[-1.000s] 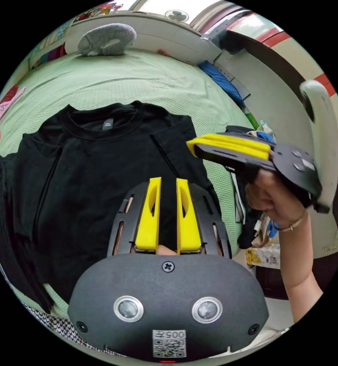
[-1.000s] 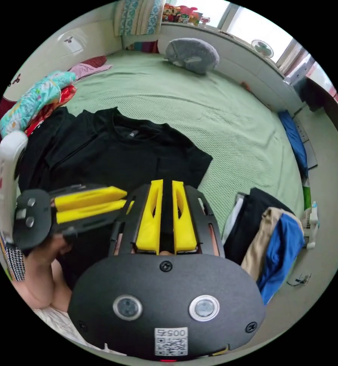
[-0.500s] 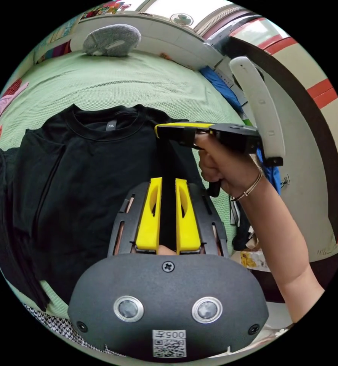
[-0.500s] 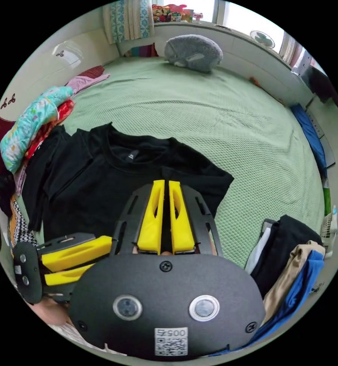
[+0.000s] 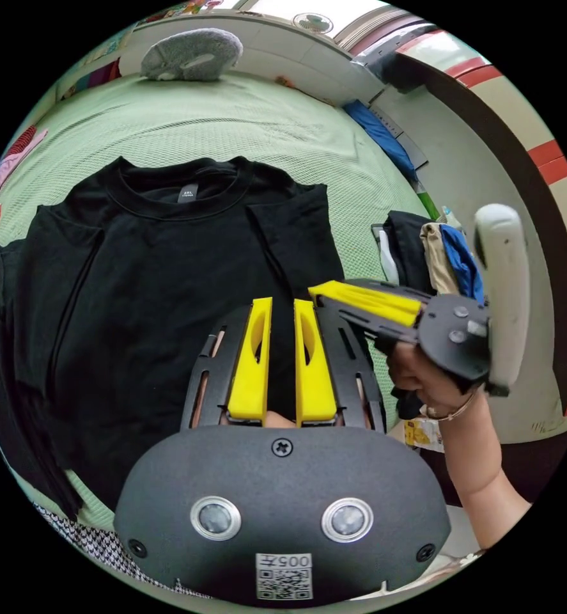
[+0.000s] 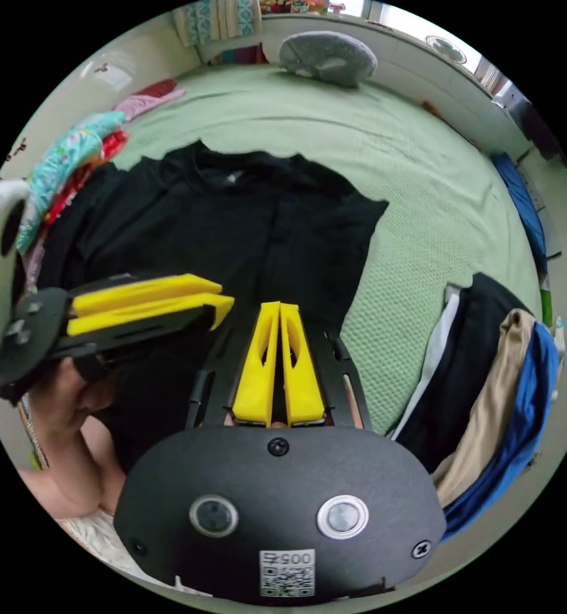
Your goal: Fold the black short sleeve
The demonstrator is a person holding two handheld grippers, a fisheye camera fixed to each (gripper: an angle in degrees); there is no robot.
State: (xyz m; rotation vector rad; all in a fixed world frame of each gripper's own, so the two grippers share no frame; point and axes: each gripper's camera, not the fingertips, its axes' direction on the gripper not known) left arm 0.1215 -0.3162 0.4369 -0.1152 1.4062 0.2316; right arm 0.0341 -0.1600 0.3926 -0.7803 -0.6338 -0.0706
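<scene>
The black short-sleeve shirt (image 5: 155,281) (image 6: 232,236) lies flat on the green bed (image 5: 232,128), collar at the far side and both sleeves folded inward over the body. My left gripper (image 5: 282,302) hovers over the shirt's lower middle, its yellow jaws a narrow gap apart with nothing between them. It also appears at the left of the right gripper view (image 6: 222,297), held by a hand. My right gripper (image 6: 279,308) has its jaws touching at the tips, above the shirt's lower right part. In the left gripper view it (image 5: 316,291) reaches in beside my left jaws.
A stack of folded clothes (image 6: 481,390) (image 5: 430,256) sits at the bed's right edge. More dark garments (image 5: 5,358) lie left of the shirt, with colourful clothes (image 6: 66,160) beyond. A grey cushion (image 5: 190,52) rests at the far side of the bed.
The right gripper has come back down from the shirt's right shoulder to beside the left gripper, and its jaws have closed to touching. The shirt lies as before.
</scene>
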